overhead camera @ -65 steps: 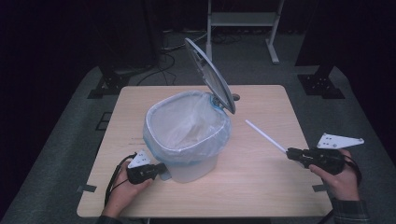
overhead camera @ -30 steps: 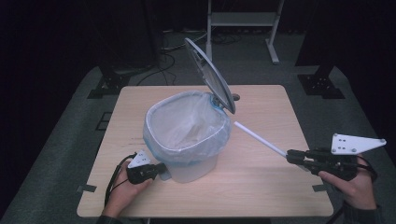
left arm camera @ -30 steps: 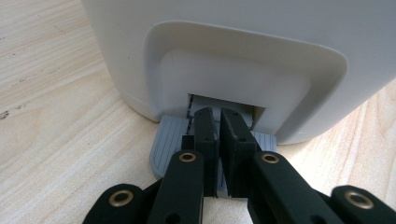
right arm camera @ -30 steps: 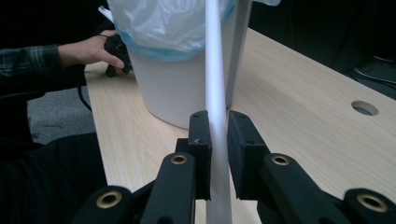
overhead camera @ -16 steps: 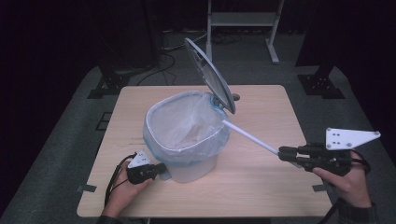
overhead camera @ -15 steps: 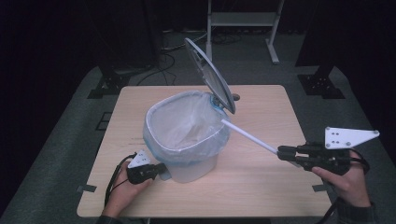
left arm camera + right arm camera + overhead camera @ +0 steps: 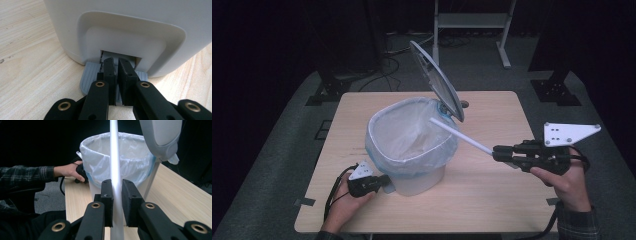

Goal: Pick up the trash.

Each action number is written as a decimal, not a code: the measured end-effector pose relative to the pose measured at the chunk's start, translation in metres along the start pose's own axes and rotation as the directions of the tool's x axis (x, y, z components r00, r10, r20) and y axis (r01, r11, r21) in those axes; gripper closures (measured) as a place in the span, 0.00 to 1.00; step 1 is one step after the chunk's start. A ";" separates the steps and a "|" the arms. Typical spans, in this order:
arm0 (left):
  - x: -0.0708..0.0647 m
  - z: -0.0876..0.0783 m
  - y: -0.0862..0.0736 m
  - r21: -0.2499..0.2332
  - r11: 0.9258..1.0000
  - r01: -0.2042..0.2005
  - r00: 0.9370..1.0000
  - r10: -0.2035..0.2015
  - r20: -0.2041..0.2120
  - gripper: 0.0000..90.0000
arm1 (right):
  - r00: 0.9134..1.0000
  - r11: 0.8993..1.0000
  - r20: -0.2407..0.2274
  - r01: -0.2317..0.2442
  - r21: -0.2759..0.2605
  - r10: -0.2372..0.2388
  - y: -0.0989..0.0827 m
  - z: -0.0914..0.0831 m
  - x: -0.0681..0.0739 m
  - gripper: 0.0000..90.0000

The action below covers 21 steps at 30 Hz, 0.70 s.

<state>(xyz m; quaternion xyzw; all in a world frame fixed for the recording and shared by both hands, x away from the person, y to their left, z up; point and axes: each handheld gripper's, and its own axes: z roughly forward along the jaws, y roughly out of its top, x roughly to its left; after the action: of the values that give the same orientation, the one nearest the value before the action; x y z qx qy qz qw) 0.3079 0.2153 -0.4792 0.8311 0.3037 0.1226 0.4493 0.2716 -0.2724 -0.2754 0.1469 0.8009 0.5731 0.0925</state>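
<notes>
My right gripper [image 7: 117, 202] pinches a long white plastic stick [image 7: 460, 135] — its far tip cut off ahead; my left gripper [image 7: 116, 72], jaws pressed together, presses the white bin's grey ribbed pedal [image 7: 88, 75] — partly hidden beneath.

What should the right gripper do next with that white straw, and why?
Probably carry the white straw a little further over the bin and tilt it down before letting go. The right gripper is shut on it, and only its far tip is over the rim by the raised lid. The left gripper presses the pedal, so the bin is open.
</notes>
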 end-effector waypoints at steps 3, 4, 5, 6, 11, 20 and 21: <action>0.000 0.000 0.000 0.000 1.000 0.000 1.000 0.000 0.000 0.95 | 1.000 1.000 -0.013 0.008 0.002 -0.008 0.006 0.006 0.000 0.88; 0.000 0.000 0.000 0.000 1.000 0.000 1.000 0.000 -0.001 0.95 | 1.000 1.000 -0.017 0.009 0.001 -0.009 0.008 0.008 0.001 0.88; 0.000 0.000 0.000 0.000 1.000 -0.001 1.000 0.001 -0.001 0.95 | 1.000 1.000 -0.020 0.013 0.001 -0.013 0.010 0.009 0.001 0.88; 0.000 0.000 0.000 -0.002 1.000 0.000 1.000 0.000 -0.001 0.95 | 1.000 1.000 -0.024 0.015 0.001 -0.015 0.013 0.011 0.002 0.88; 0.000 0.000 0.000 -0.002 1.000 0.001 1.000 -0.001 -0.001 0.95 | 0.999 1.000 -0.032 0.023 0.008 -0.022 0.023 0.022 0.004 0.88; 0.000 0.000 0.000 -0.002 1.000 -0.001 1.000 0.001 -0.001 0.95 | 0.999 1.000 -0.031 0.021 0.006 -0.020 0.041 0.043 0.007 0.88; 0.000 0.000 0.000 -0.002 1.000 -0.001 1.000 0.001 -0.001 0.95 | 0.999 1.000 -0.032 0.021 0.006 -0.021 0.043 0.044 0.007 0.88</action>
<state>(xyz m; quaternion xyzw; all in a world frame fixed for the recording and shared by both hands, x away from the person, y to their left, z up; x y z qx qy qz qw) 0.3078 0.2152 -0.4793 0.8307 0.3036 0.1236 0.4499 0.2850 -0.2177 -0.2493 0.1296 0.8055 0.5719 0.0854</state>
